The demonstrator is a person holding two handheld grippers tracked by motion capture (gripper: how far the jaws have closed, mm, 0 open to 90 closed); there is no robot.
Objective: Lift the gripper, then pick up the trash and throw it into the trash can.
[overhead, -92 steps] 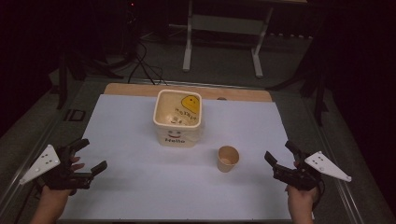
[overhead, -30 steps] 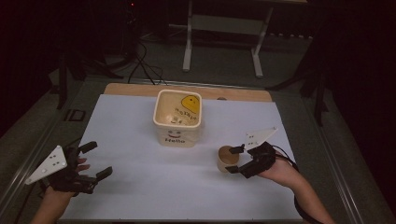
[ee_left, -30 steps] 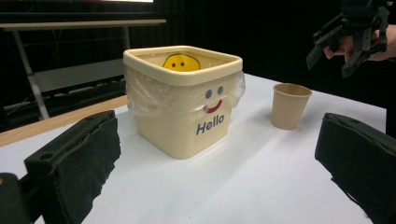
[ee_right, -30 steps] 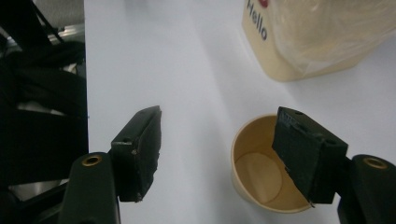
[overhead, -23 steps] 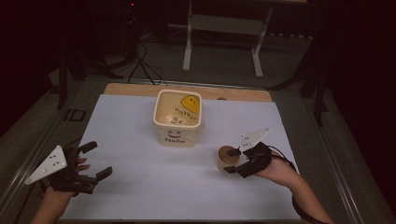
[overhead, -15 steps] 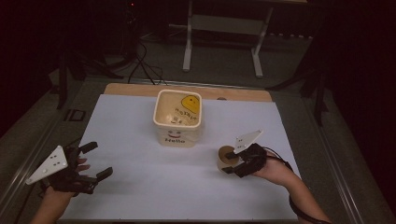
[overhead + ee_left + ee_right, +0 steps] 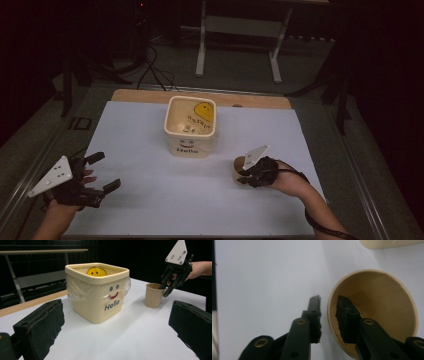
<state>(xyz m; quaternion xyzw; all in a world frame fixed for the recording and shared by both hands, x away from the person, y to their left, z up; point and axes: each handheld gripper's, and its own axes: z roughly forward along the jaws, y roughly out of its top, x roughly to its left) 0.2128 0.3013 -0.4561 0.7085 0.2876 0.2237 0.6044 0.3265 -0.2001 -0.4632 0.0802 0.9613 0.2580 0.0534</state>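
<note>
A tan paper cup [image 7: 238, 165] stands upright on the white sheet, right of a cream "Hello" bucket [image 7: 190, 145]. My right gripper [image 7: 246, 175] points down at the cup's rim. In the right gripper view one jaw is inside the cup [image 7: 387, 302] and the other outside it, so the wall runs between them. The jaws have just been closing, and a thin gap still shows at the outer jaw. From the left gripper view, the cup [image 7: 153, 295] sits under that gripper [image 7: 166, 290]. My left gripper [image 7: 106, 171] rests open and empty at the sheet's front left.
The bucket [image 7: 100, 302] has a plastic liner, a smiley face and small pale things inside. A white sheet [image 7: 165, 200] covers the table, with a wooden strip [image 7: 150, 96] along its far edge. Beyond the table stand a metal frame and cables on a dark floor.
The right hand has moved left and down onto the cup, and its jaws have narrowed around the cup's wall. The left gripper has stayed put.
</note>
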